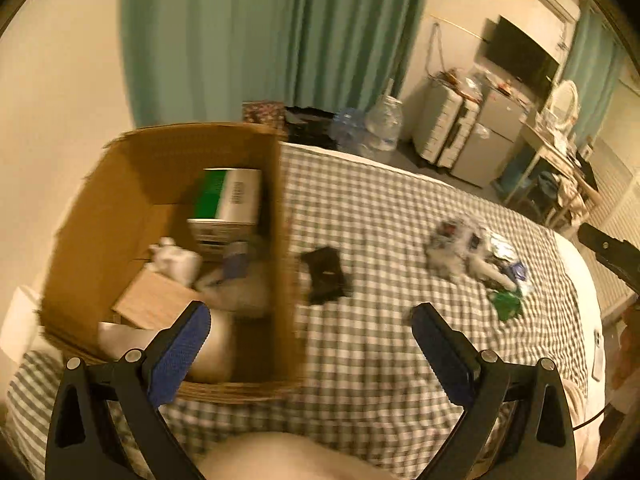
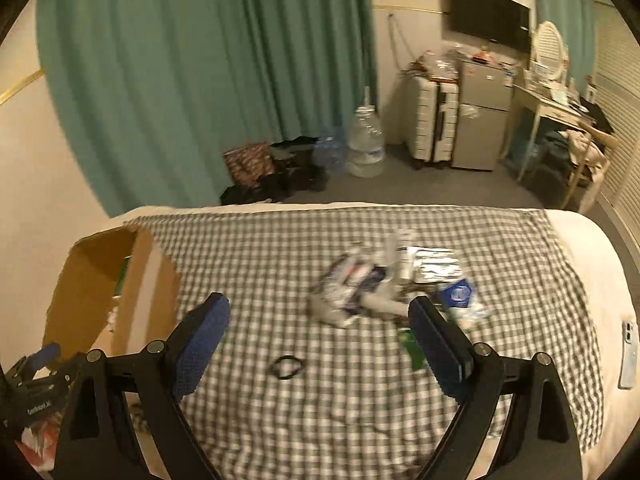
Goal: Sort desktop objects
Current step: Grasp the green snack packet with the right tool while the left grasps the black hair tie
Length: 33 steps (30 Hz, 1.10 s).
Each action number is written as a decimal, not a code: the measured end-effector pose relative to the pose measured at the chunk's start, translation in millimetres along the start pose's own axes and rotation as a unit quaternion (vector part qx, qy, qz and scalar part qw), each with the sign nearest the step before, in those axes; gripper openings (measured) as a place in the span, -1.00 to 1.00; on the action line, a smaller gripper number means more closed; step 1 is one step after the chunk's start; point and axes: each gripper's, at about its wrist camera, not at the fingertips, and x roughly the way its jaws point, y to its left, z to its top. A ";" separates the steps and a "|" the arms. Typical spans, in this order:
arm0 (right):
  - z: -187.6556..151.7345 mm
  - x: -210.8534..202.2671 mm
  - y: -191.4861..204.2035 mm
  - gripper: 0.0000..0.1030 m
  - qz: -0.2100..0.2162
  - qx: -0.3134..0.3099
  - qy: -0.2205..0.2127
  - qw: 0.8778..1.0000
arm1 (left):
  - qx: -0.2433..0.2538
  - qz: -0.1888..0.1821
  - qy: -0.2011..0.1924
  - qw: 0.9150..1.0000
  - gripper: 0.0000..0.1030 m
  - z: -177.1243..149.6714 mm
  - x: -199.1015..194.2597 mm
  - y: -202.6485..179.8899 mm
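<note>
Above the checked bedspread [image 2: 360, 400], both grippers [image 1: 310, 330] [image 2: 318, 328] hover open-fingered.

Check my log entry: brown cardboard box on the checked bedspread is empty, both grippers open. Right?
Not empty. The left wrist view shows the brown cardboard box holding a green-and-white carton and other items. Left gripper and right gripper are open.

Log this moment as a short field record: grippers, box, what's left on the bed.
left gripper: open, empty, over the box's near right edge
right gripper: open, empty, aimed at the loose pile
brown cardboard box: open, holds a green-and-white carton and pale items
loose pile of packets and pouches: on the checked bedspread, unsorted
small black ring: on the bedspread, apart from the pile
</note>
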 end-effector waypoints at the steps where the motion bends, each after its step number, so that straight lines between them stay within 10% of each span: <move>1: -2.0 -0.4 -4.9 0.77 -0.003 0.001 0.002 1.000 | 0.003 -0.003 0.000 1.000 1.00 -0.8 2.6 -10.4; 15: -52.1 55.3 -109.4 0.77 -0.024 0.056 0.066 0.996 | 0.075 -0.015 0.044 0.996 1.00 -24.4 90.9 -139.0; 33: -82.2 161.1 -132.4 0.77 -0.013 0.059 0.167 0.984 | 0.088 0.029 0.106 0.990 1.00 -54.8 208.9 -150.5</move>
